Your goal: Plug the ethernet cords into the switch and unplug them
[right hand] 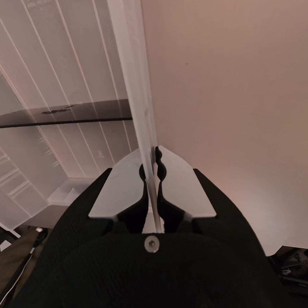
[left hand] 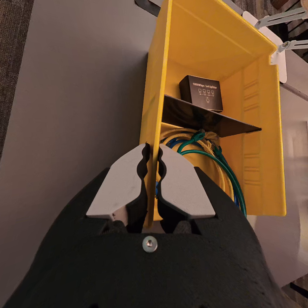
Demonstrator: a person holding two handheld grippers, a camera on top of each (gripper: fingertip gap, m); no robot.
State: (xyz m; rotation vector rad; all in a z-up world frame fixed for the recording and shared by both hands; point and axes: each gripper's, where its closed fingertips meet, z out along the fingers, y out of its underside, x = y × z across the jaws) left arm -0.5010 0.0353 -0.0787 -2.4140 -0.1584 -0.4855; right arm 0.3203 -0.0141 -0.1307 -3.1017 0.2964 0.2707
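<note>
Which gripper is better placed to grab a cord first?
Probably the left gripper. It is clamped on the yellow bin wall right beside the coiled cords, with the black switch behind the divider. The right gripper grips a clear bin wall; no cords show there.

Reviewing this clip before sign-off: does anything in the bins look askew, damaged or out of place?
Nothing looks damaged. The ethernet cords lie in a loose tangle in the near compartment of the yellow bin, one green loop hanging over its near edge. The left gripper grips the yellow bin's wall; the right gripper a clear bin wall.
</note>
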